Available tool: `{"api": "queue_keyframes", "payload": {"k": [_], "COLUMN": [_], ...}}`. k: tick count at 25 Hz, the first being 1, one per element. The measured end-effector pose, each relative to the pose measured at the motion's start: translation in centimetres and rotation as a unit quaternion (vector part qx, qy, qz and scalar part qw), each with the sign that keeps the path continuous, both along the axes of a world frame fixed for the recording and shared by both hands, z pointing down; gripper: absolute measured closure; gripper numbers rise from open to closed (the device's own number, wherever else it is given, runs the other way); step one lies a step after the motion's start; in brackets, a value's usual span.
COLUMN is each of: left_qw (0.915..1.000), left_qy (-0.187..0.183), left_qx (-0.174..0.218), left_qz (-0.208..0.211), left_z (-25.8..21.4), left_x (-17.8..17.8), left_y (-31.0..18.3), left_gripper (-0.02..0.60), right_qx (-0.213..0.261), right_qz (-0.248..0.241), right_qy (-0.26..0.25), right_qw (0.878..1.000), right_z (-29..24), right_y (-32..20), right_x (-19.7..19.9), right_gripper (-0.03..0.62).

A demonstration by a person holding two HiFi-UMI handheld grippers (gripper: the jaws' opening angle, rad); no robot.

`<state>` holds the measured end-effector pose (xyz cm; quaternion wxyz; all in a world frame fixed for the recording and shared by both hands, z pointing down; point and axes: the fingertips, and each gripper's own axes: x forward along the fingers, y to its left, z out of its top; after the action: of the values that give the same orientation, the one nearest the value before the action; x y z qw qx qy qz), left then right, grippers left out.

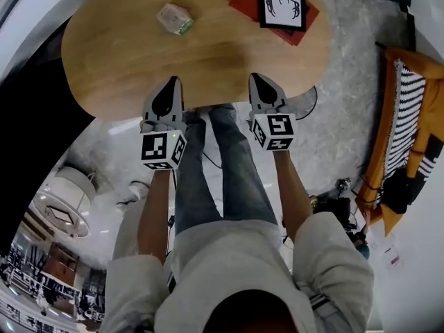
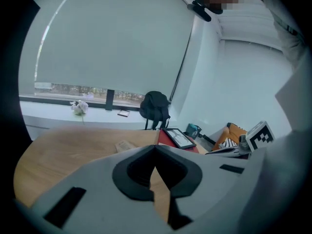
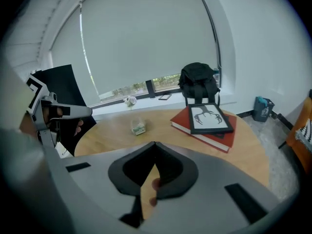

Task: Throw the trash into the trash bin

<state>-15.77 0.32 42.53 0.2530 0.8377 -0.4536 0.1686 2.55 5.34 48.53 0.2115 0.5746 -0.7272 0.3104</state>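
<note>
Your left gripper [image 1: 171, 84] and right gripper [image 1: 256, 78] are both clenched and empty at the near edge of the table [image 1: 118, 64].
Each pair of jaws is pressed tip to tip with nothing between, and you hold the two side by side, pointing across the wooden top. The trash, a small crumpled packet [image 1: 175, 18], lies on the table's far left part, well apart from both grippers. At the table's far right a framed picture [image 1: 282, 2] rests on a red book [image 1: 244, 3].
</note>
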Motion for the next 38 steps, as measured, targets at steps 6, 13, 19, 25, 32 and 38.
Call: {"api": "queue_keyframes", "payload": {"k": [6, 13, 19, 25, 32, 38], "left_qw": [0.9988, 0.9967, 0.9957, 0.9948, 0.9942, 0.9935], "left_qy": [0.001, 0.006, 0.008, 0.007, 0.005, 0.0], "left_qx": [-0.006, -0.011, -0.014, -0.02, -0.023, -0.027], "left_qz": [-0.048, -0.081, -0.092, -0.1, -0.105, -0.11], "left_z": [0.3, 0.9, 1.3, 1.4, 1.8, 2.0], "left_x": [-4.9, -8.0, -9.4, -10.5, -11.4, -12.0], "left_y": [-0.3, -1.4, -2.2, -2.4, -3.0, -2.9], "left_gripper": [0.563, 0.563, 0.563, 0.563, 0.563, 0.563], "right_qx": [-0.004, -0.018, -0.028, -0.046, -0.08, -0.094], "right_qz": [-0.056, -0.105, -0.18, -0.227, -0.244, -0.241], "right_qy": [-0.003, 0.018, 0.068, 0.058, 0.086, 0.091], "right_qw": [0.998, 0.994, 0.981, 0.971, 0.963, 0.962], "right_z": [0.5, 2.8, 5.4, 7.1, 10.7, 12.5], "right_y": [-3.0, -6.3, -8.8, -10.5, -13.0, -15.2], "right_x": [-5.4, -8.9, -11.4, -14.0, -14.5, -15.3], "right_gripper": [0.565, 0.563, 0.563, 0.371, 0.278, 0.276]}}
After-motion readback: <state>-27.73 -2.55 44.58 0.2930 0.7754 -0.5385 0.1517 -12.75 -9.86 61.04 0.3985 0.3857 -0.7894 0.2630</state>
